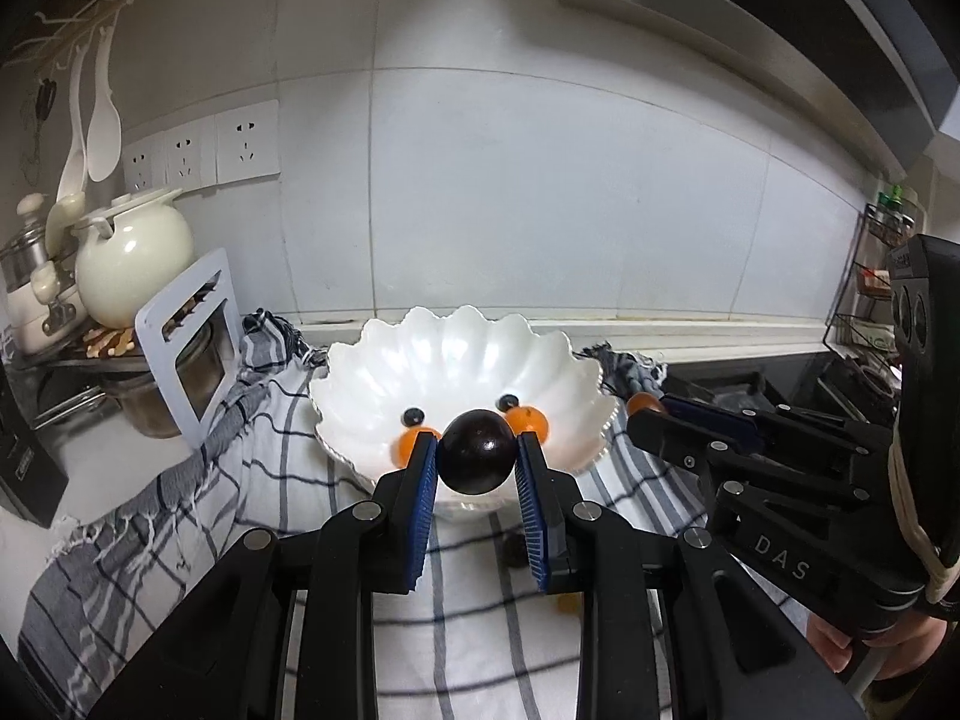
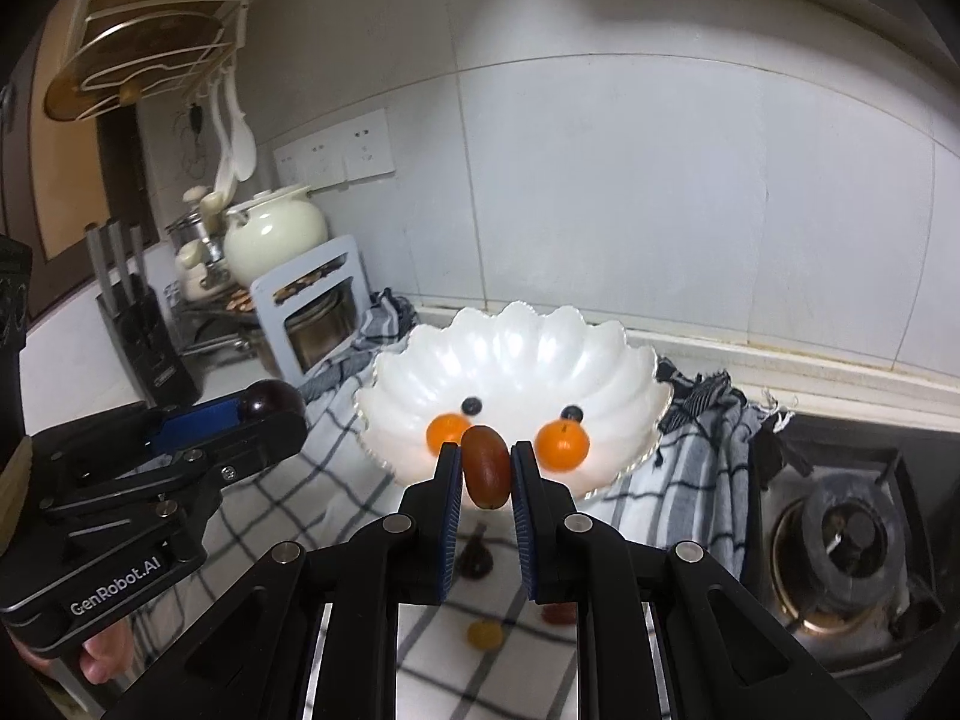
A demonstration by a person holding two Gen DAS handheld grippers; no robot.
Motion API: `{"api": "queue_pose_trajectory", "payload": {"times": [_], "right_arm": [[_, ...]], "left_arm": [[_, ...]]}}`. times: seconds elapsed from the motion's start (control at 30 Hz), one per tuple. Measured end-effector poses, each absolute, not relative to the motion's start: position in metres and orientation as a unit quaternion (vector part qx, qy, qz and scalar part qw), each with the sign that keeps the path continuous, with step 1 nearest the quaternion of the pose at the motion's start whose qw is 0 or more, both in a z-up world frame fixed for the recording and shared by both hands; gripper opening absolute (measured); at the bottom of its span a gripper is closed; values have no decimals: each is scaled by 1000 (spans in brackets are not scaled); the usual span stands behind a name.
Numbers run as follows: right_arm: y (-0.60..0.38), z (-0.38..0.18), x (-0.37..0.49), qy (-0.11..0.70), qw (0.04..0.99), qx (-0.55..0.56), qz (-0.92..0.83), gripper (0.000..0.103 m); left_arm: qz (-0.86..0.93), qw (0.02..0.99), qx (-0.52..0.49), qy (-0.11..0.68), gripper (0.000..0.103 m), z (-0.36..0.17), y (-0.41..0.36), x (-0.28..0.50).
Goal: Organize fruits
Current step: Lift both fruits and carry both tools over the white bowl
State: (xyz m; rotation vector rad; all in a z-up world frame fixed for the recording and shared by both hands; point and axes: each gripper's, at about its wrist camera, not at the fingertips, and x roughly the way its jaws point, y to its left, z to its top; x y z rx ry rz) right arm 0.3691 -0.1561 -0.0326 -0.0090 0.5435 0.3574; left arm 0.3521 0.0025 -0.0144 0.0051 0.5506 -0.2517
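Observation:
A white scalloped bowl [image 1: 456, 354] [image 2: 510, 348] stands on a checked cloth and holds two small oranges [image 2: 563, 445] and two blueberries [image 2: 472, 405]. My left gripper [image 1: 478, 450] is shut on a dark round plum [image 1: 478, 449], held just in front of the bowl's near rim. My right gripper [image 2: 486, 468] is shut on a reddish-brown oval fruit [image 2: 487, 465], also just before the bowl. Each gripper shows in the other's view: the right gripper [image 1: 645, 405] and the left gripper [image 2: 270, 399]. Small loose fruits [image 2: 485, 635] lie on the cloth below.
The checked cloth [image 1: 180, 516] covers the counter. A cream teapot [image 1: 129, 264], a pot behind a grey-blue stand [image 1: 192, 336] and a knife block [image 2: 144, 330] stand at the left. A gas burner [image 2: 840, 546] is on the right. A tiled wall is behind.

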Motion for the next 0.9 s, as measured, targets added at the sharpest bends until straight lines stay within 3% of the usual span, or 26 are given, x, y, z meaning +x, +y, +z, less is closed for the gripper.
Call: {"api": "queue_pose_trajectory", "payload": {"times": [0.4,0.9], "right_arm": [[-156,-28,438,285,946,-1,153,18],[-160,-40,515,336,932,-10,135,18]], "left_arm": [[-108,955,17,276,27,-5,-2,412],[-123,933,-3,337,27,-23,-13,489]]}}
